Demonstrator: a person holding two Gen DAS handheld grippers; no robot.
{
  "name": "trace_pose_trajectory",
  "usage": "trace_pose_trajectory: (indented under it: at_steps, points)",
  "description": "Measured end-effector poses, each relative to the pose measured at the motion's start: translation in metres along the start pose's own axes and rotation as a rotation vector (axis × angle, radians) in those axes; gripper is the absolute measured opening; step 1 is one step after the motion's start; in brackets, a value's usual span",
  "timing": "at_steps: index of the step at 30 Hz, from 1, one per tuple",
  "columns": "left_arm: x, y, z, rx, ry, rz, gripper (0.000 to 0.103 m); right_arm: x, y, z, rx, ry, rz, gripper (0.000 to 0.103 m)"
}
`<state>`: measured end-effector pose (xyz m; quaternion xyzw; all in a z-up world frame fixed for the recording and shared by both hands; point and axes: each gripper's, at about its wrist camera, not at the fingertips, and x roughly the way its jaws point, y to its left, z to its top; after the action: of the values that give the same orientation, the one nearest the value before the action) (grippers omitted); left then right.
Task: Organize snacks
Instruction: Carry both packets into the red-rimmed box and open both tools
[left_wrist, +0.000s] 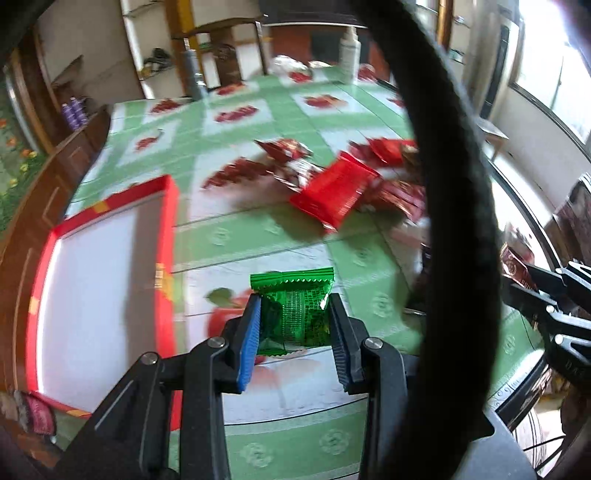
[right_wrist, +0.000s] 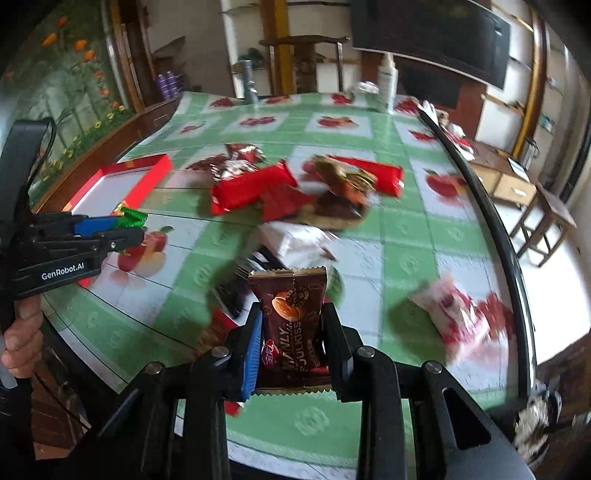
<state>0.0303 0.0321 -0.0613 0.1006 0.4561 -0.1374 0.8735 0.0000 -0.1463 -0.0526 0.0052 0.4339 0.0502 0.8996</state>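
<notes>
**Two packets lifted, thin grips on both**

The left gripper (left_wrist: 293, 325) has its jaws closed on a green packet (left_wrist: 295, 306); the right gripper (right_wrist: 291, 339) has its jaws closed on a brown packet (right_wrist: 291, 317). Both packets hang above the tabletop (left_wrist: 258, 232), near its front edge.

The risk, as I judge it, is slippage: each wrapper is glossy and crinkled, held across its middle with the top end free, so a quick swing could let it slide out or twist.

The red tray (left_wrist: 103, 266) lies at the left, empty and well apart from the pile (left_wrist: 332, 184) of red and brown snacks in the middle. Nothing stands between the green packet and the tray. A thick black cable (left_wrist: 454, 184) arcs across the left view and could snag a gripper. A bottle (right_wrist: 388, 85) stands far back, out of the way.
</notes>
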Motion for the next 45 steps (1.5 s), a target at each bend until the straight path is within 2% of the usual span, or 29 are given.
trace_pose_trajectory:
  at_steps: [5, 18, 33, 36, 41, 45]
  points:
    - [-0.010, 0.018, -0.002, -0.038, -0.015, 0.056, 0.036, 0.008, 0.025, 0.015, -0.070, -0.012, -0.029, 0.030]
    - [-0.029, 0.070, -0.014, -0.134, -0.032, 0.136, 0.037, 0.012, 0.077, 0.044, -0.173, -0.065, 0.019, 0.030]
    - [-0.035, 0.121, -0.029, -0.224, -0.034, 0.204, 0.037, 0.019, 0.123, 0.060, -0.258, -0.073, 0.062, 0.030]
    - [-0.035, 0.130, -0.030, -0.244, -0.037, 0.222, 0.037, 0.023, 0.132, 0.064, -0.266, -0.070, 0.101, 0.030]
    - [-0.035, 0.148, -0.035, -0.284, -0.035, 0.253, 0.037, 0.031, 0.151, 0.071, -0.247, -0.039, 0.289, 0.030]
    - [-0.035, 0.160, -0.041, -0.306, -0.029, 0.270, 0.037, 0.034, 0.173, 0.071, -0.286, -0.037, 0.314, 0.030]
